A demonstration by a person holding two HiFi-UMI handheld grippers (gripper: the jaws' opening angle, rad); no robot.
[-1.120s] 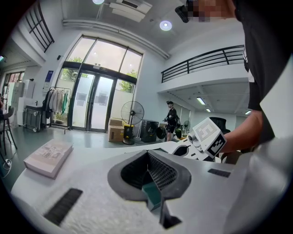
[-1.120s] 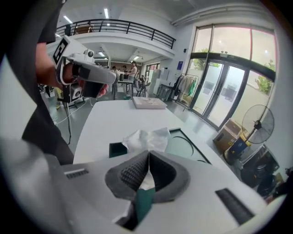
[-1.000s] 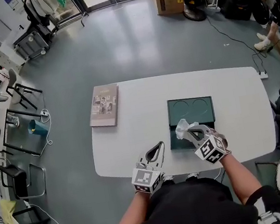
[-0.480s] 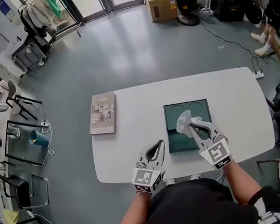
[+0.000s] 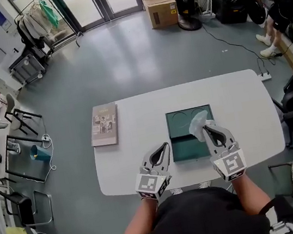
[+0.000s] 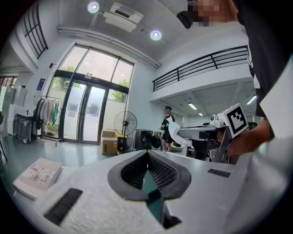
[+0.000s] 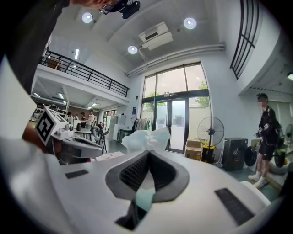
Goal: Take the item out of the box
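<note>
Since a second ago, our right gripper (image 5: 207, 126) has carried the crumpled white wrapping (image 5: 198, 121) rightward above the green box (image 5: 183, 120), jaws clenched on it. We should hold firm, clear the wall, then lower onto the table (image 5: 135, 115). Our left gripper (image 5: 165, 146) is closed and empty.

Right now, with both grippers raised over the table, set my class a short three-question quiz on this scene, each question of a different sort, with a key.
1. True or false: the right gripper has its jaws shut on the crumpled white item.
2. Where does the book lie relative to the green box? A: inside it. B: on the white table, to the box's left. C: on the floor.
3. Fill in the gap: the left gripper, its jaws together, holds ____.

Key: 1 true; 2 B; 3 nothing.
</note>
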